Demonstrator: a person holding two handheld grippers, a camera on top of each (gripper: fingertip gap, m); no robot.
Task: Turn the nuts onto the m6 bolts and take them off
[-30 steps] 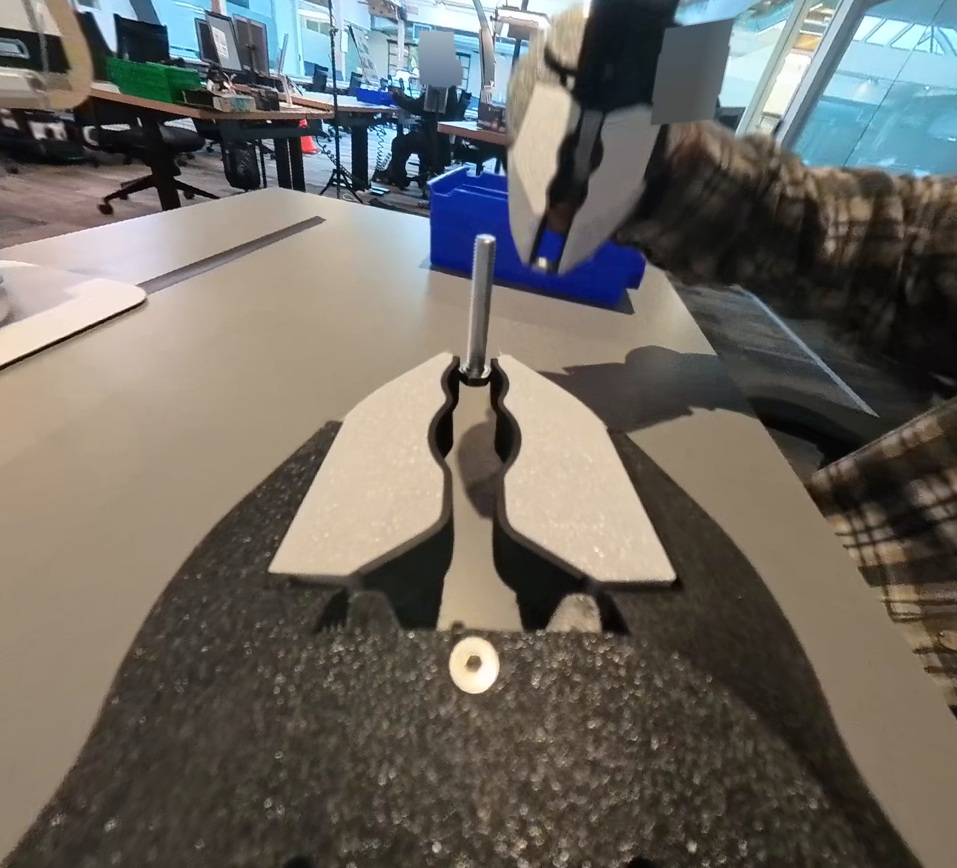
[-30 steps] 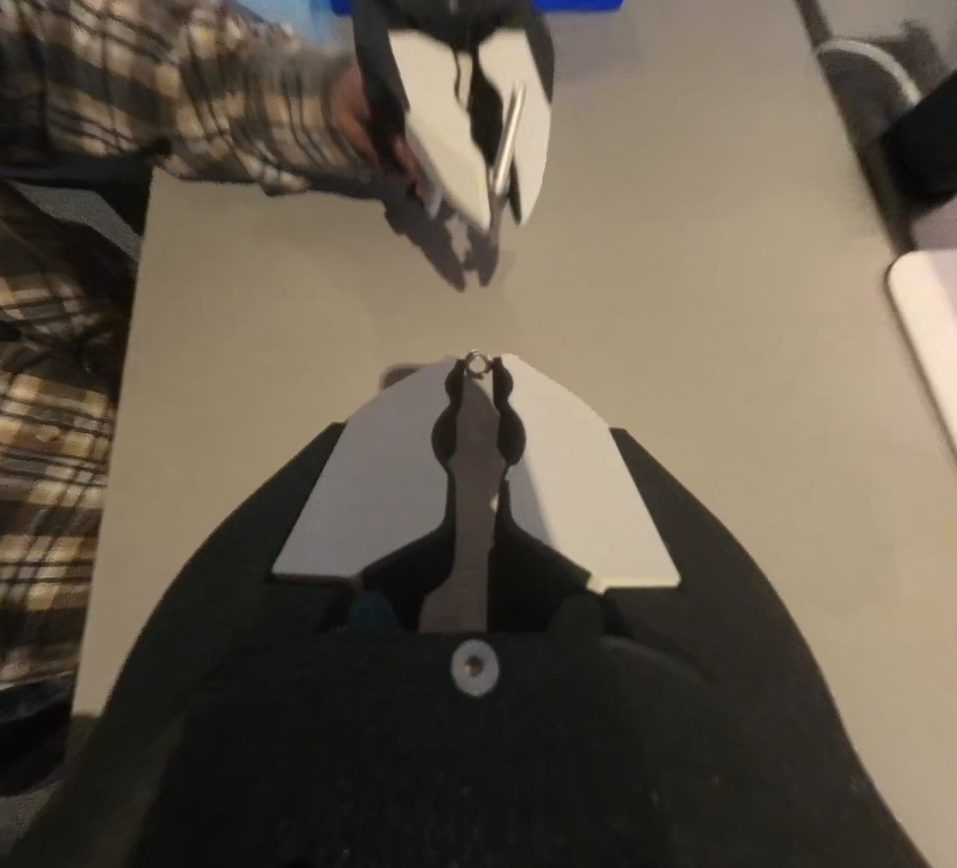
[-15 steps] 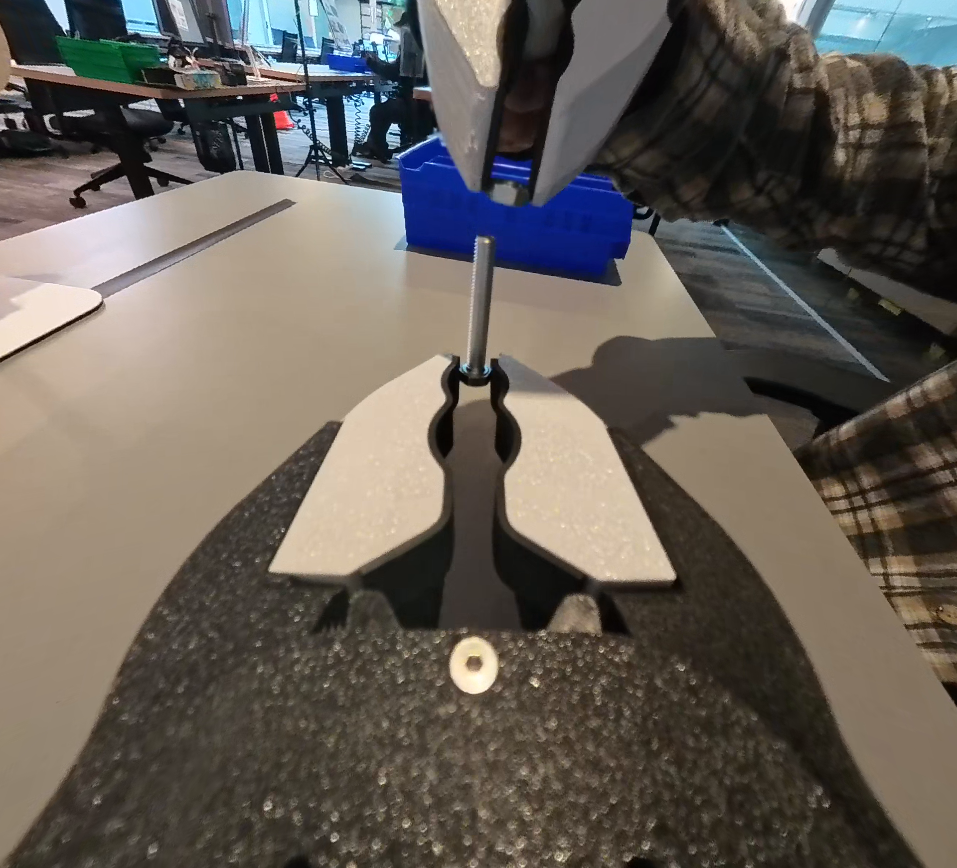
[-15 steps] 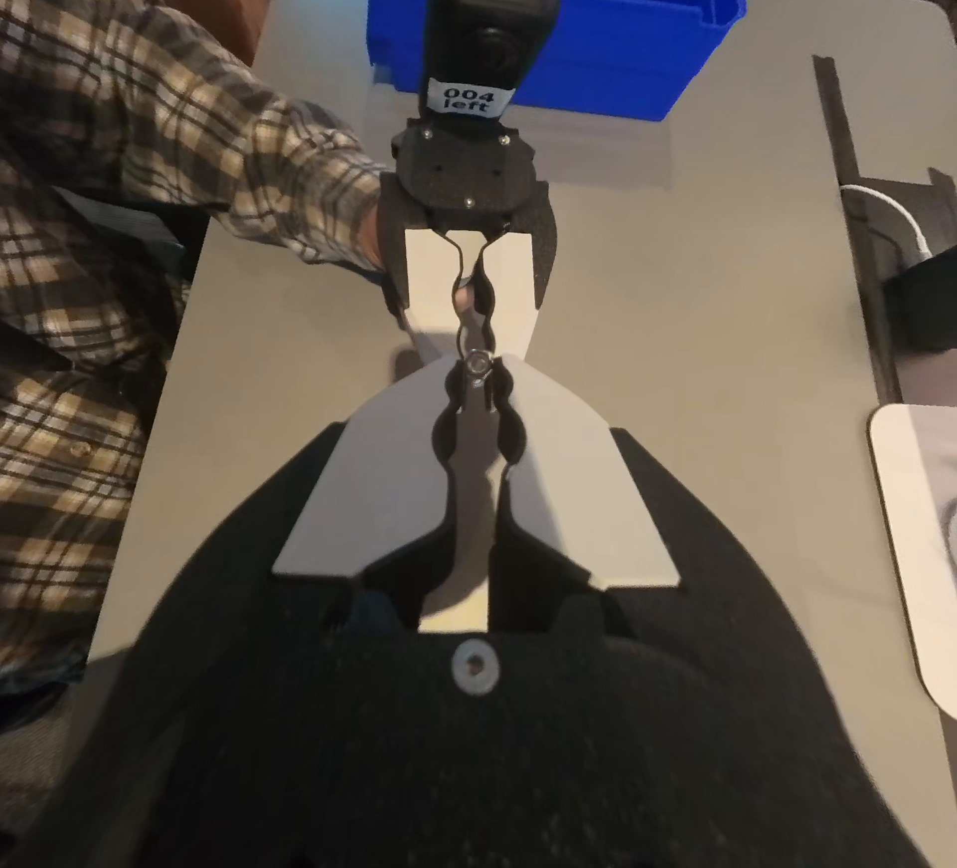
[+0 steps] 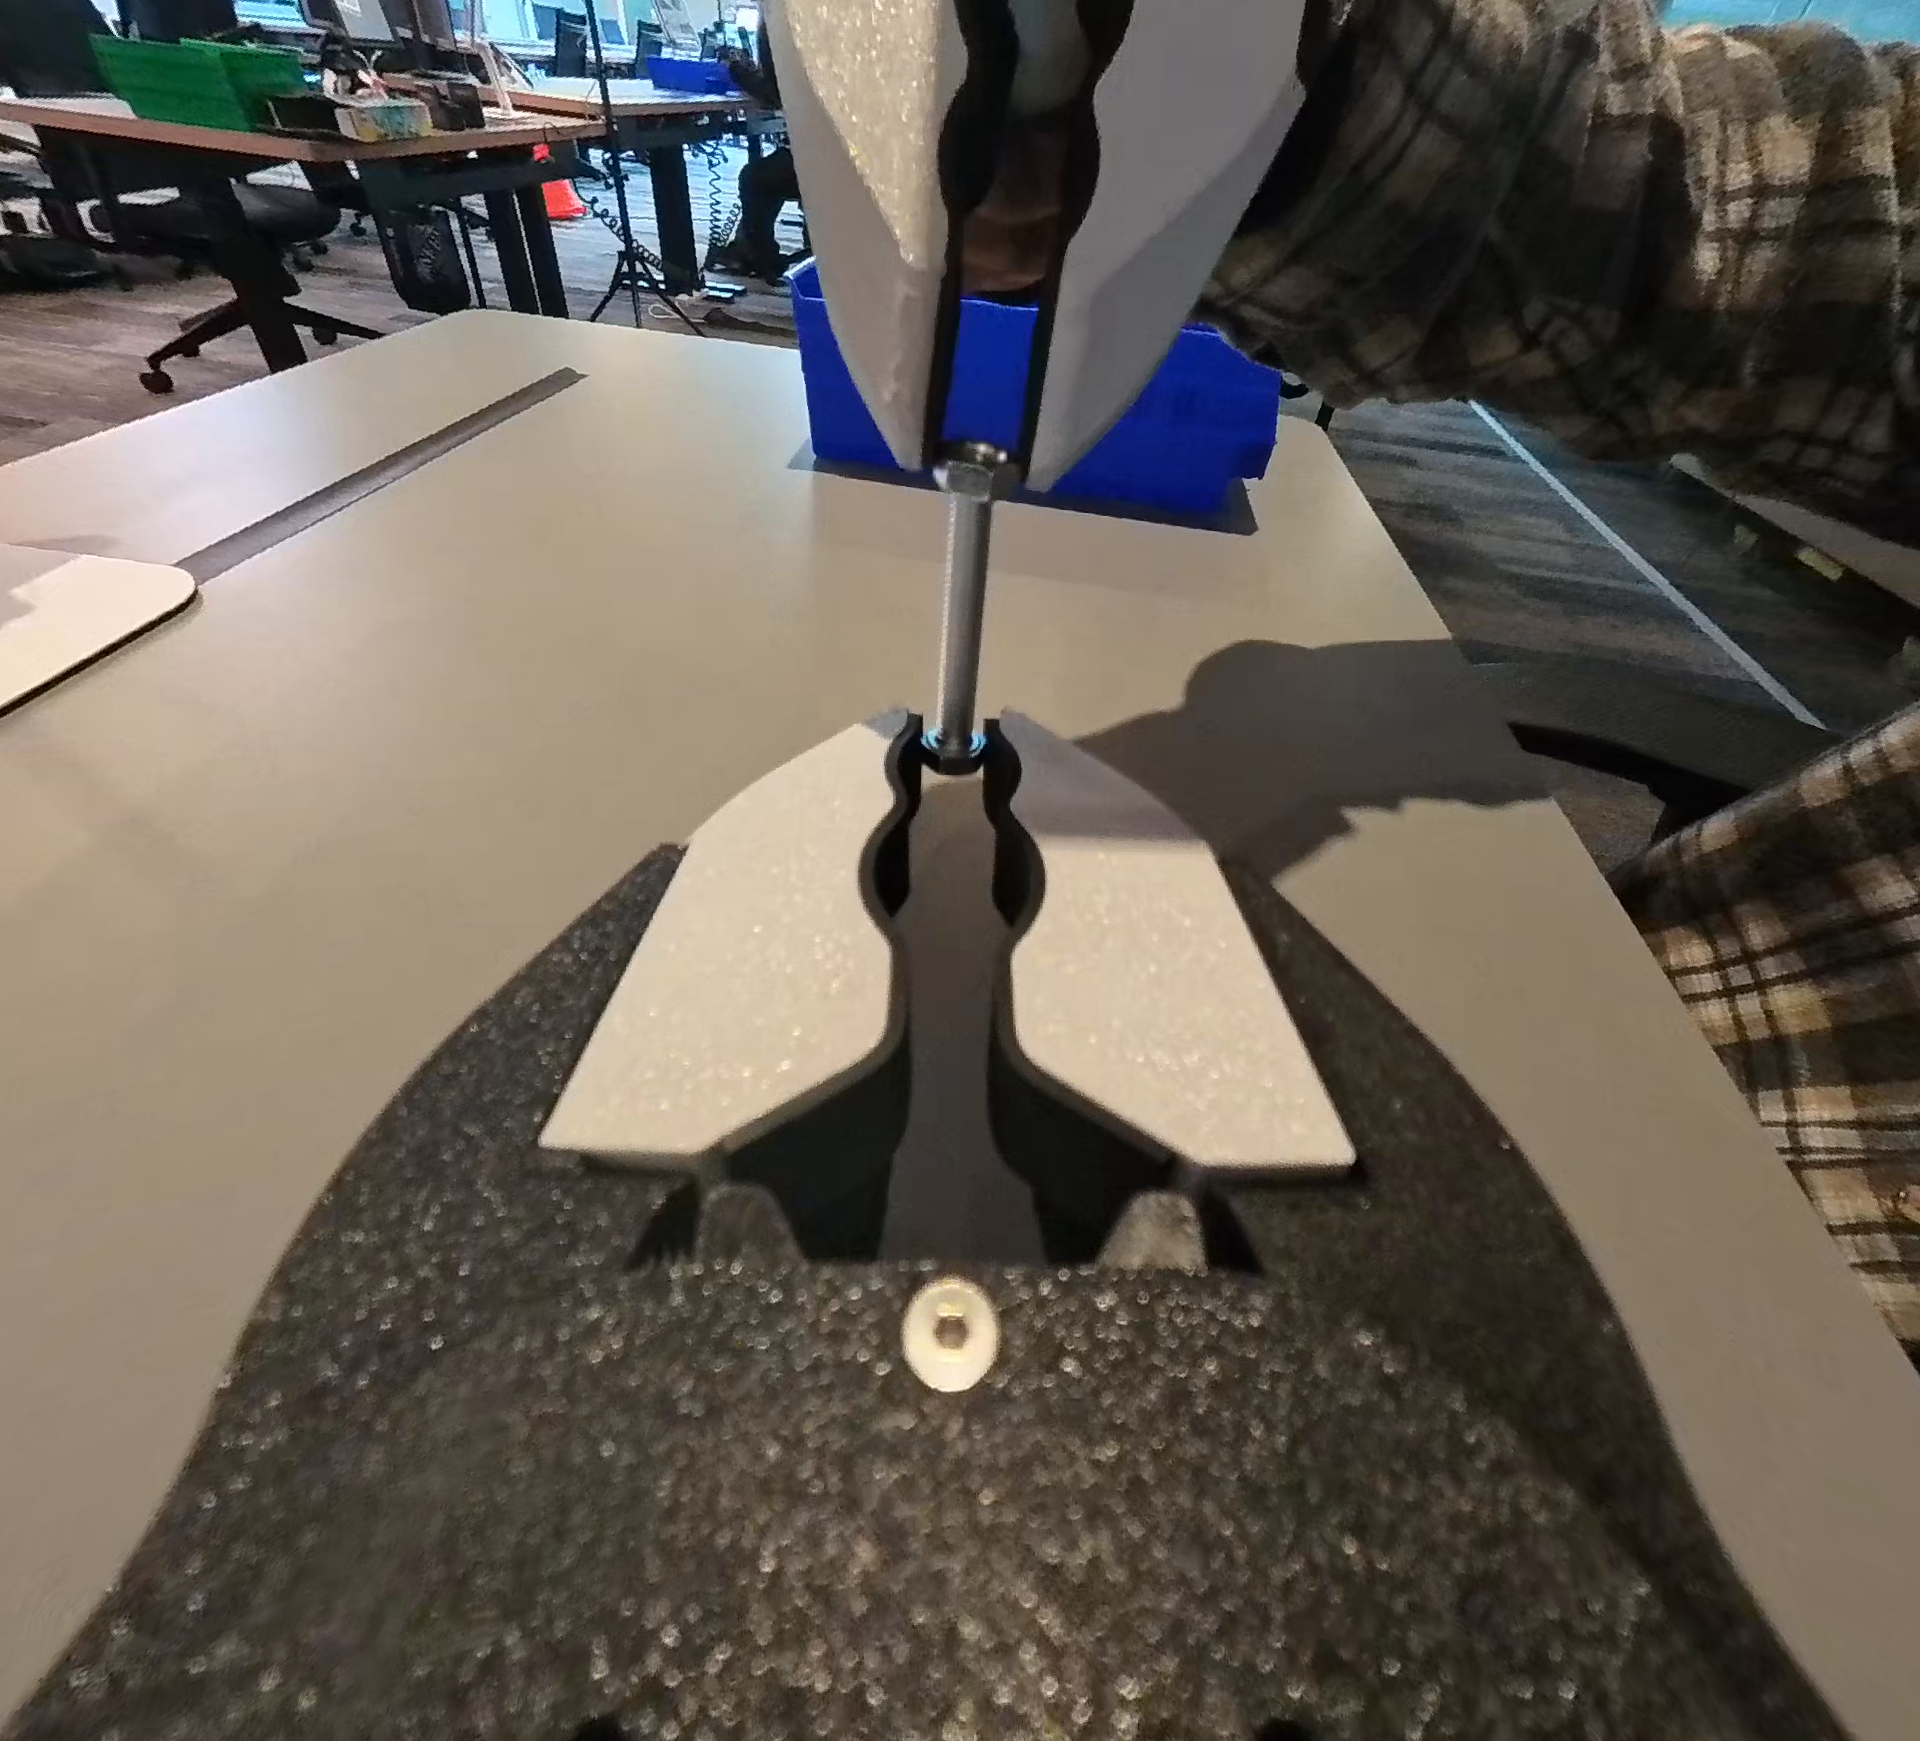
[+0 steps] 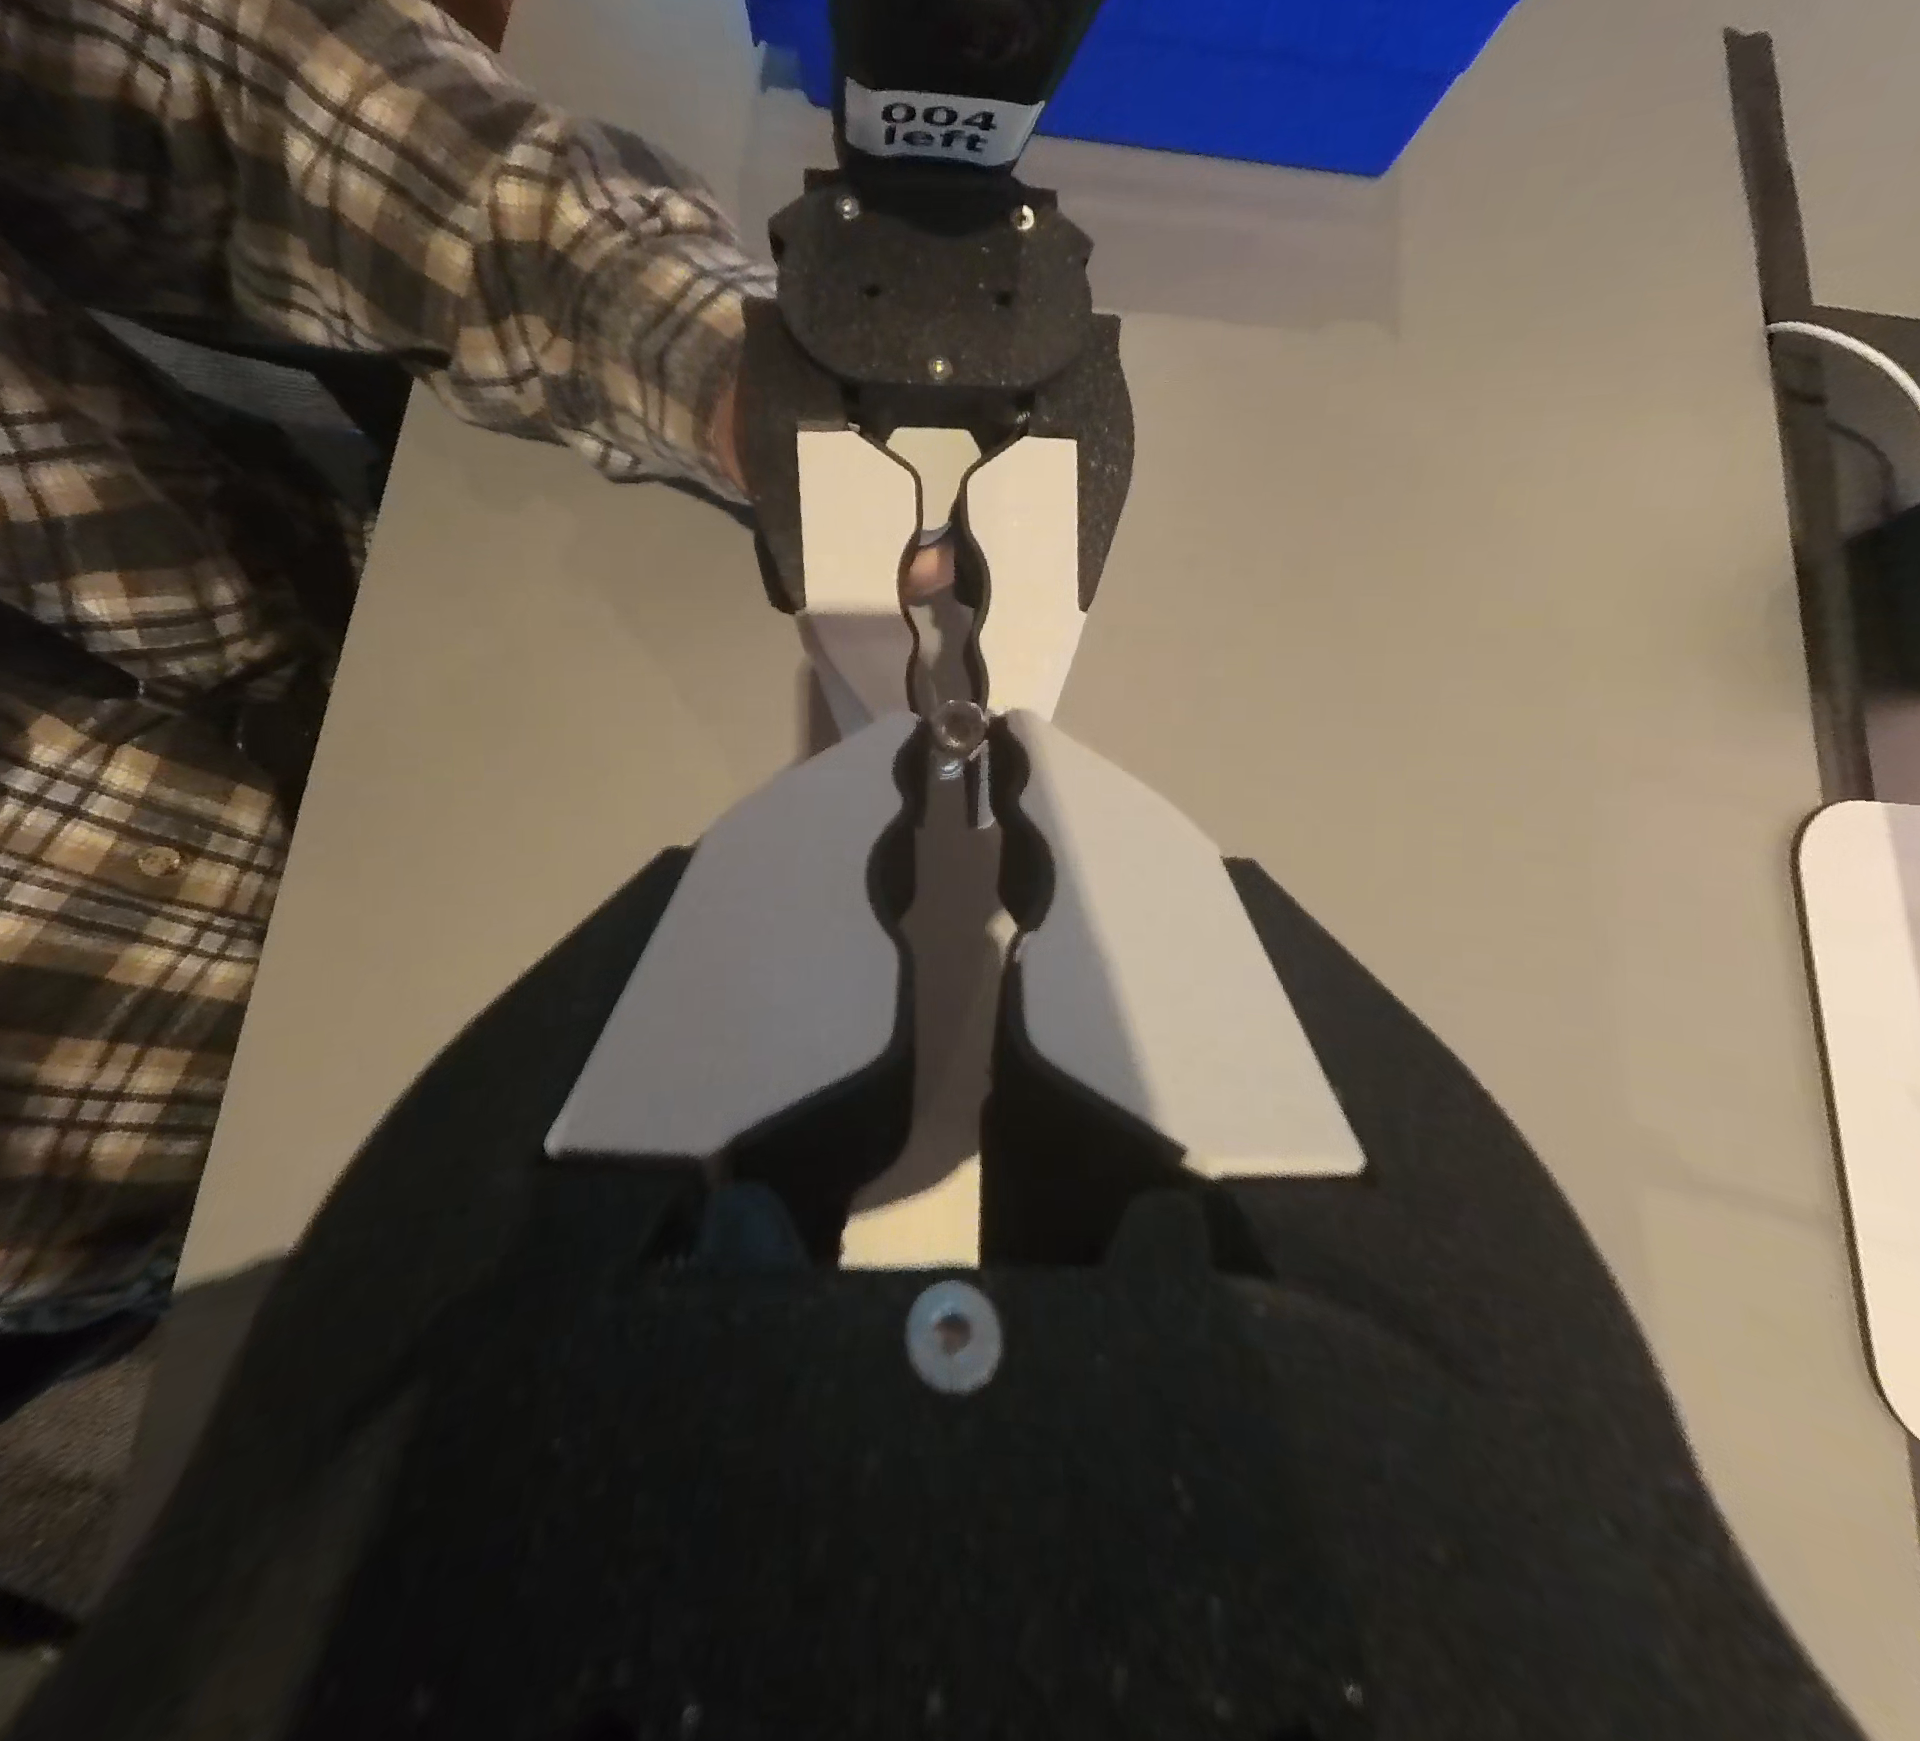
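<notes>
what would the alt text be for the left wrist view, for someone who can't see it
The left gripper holds a silver bolt upright by its head above a grey table, while the right gripper reaches down and sets a nut on the bolt's tip. A blue bin sits behind.
</notes>
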